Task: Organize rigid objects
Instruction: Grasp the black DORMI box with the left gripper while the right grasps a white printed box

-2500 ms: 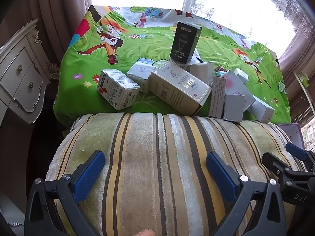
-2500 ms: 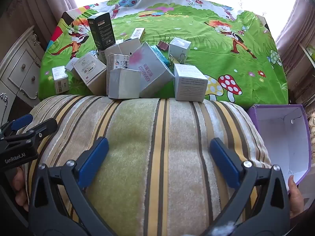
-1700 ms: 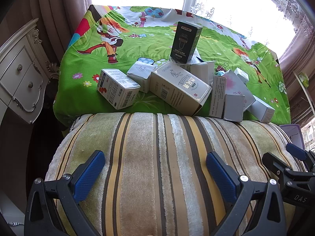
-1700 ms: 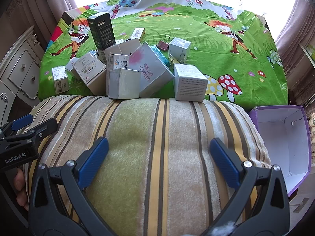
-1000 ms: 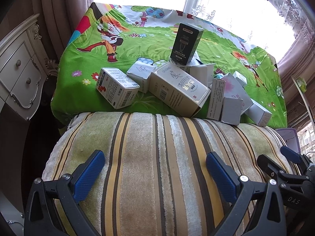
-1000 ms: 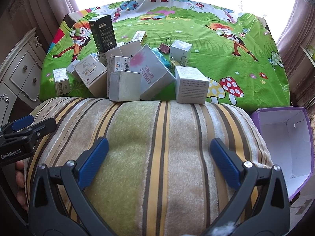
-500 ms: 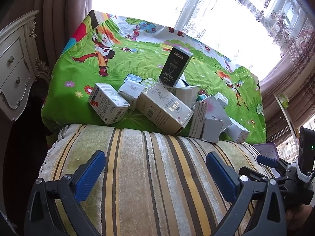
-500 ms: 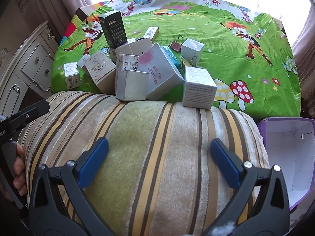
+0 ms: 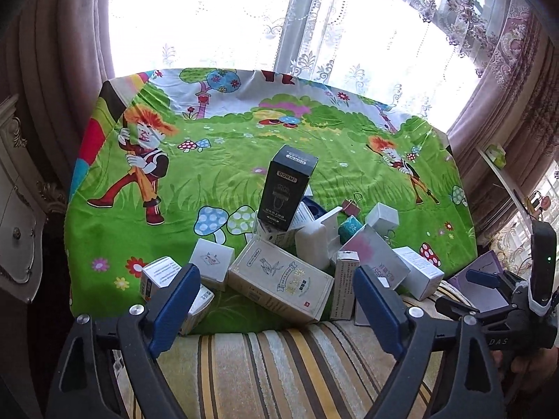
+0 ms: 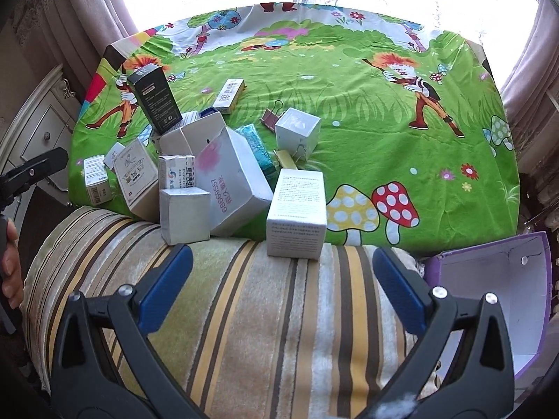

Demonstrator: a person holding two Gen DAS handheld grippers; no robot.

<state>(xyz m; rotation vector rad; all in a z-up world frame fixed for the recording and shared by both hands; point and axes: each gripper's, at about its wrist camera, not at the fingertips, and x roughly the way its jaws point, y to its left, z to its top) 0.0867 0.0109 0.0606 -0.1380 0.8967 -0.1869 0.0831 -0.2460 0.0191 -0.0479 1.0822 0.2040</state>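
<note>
Several small cardboard boxes lie in a heap on a table with a green cartoon cloth (image 9: 227, 181). A tall black box (image 9: 284, 188) stands at the heap's back, also in the right wrist view (image 10: 155, 103). A beige box (image 9: 279, 279) lies just ahead of my left gripper (image 9: 276, 303), which is open and empty above the table's near edge. My right gripper (image 10: 279, 279) is open and empty over a striped cushion (image 10: 244, 314), just short of a white box (image 10: 297, 213). A purple open box (image 10: 496, 300) stands at the right.
A white carved cabinet (image 10: 38, 129) stands left of the table. Curtains and a bright window (image 9: 244, 17) lie behind it. The far half of the cloth holds only a small flat box (image 10: 229, 96) and a binder clip (image 10: 272, 115). My right gripper shows in the left wrist view (image 9: 489, 300).
Both grippers have moved forward and tilted up toward the table; the left one more, so the boxes now lie between its fingers. Nothing was grasped and the boxes have not moved.
</note>
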